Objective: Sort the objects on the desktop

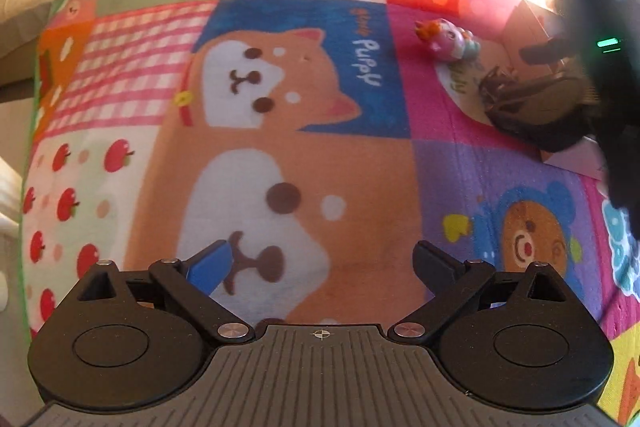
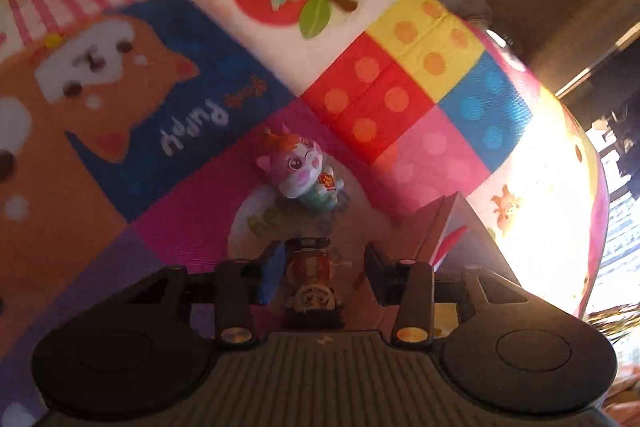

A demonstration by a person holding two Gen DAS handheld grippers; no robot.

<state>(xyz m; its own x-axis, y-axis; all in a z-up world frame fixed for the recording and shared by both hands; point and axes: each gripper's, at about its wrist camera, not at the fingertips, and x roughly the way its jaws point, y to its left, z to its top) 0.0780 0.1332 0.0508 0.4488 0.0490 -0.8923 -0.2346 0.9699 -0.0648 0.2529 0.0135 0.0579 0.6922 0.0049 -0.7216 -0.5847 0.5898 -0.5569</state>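
The right tool (image 2: 320, 269) is sitting around a small figurine (image 2: 314, 279) beside a box (image 2: 452, 227); whether its pads are pressing it, I cannot tell. The left tool (image 1: 320, 261) is hanging wide open over the counter's cloth (image 1: 280, 155), empty. A cat toy (image 2: 300, 171) is lying loose nearby, so sorting looks barely started.

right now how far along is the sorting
Nothing looks sorted yet. In hand: a small figure toy sits between the fingers of the right hand-held gripper; whether the pads press it is unclear. The left hand-held gripper hangs open and empty over the patchwork mat. Left: the pink cat figurine lies loose beside the cardboard box.
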